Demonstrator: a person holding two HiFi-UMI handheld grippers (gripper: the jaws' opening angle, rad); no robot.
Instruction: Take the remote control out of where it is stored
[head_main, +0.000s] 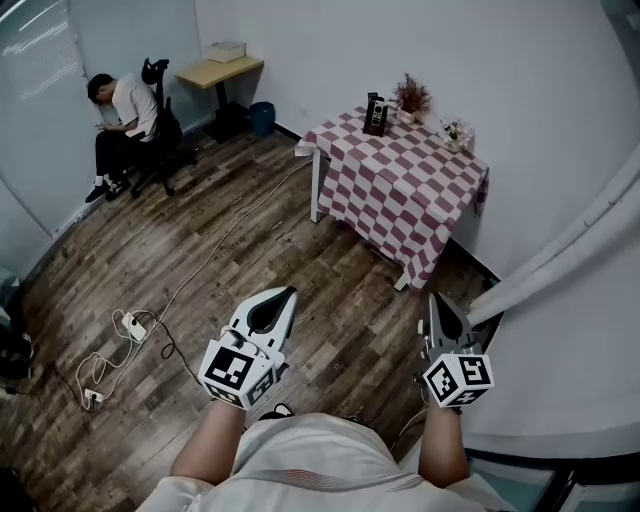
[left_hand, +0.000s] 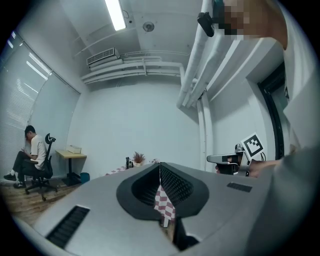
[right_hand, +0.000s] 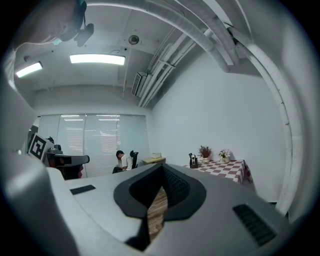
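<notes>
A table with a red-and-white checked cloth (head_main: 400, 190) stands against the far wall. On its back edge is a small dark holder (head_main: 375, 113) with a dark, slim thing upright in it; it is too small to tell whether this is the remote control. The holder also shows in the right gripper view (right_hand: 192, 160) and in the left gripper view (left_hand: 129, 162). My left gripper (head_main: 291, 291) and right gripper (head_main: 433, 297) are held in front of my body, well short of the table. Both are shut with nothing between their jaws (left_hand: 160, 164) (right_hand: 161, 166).
A potted plant (head_main: 410, 97) and small flowers (head_main: 455, 132) share the table. A person sits on an office chair (head_main: 125, 120) at the far left, by a small wooden desk (head_main: 220, 70) and a blue bin (head_main: 262, 117). A power strip with cables (head_main: 130, 325) lies on the wooden floor.
</notes>
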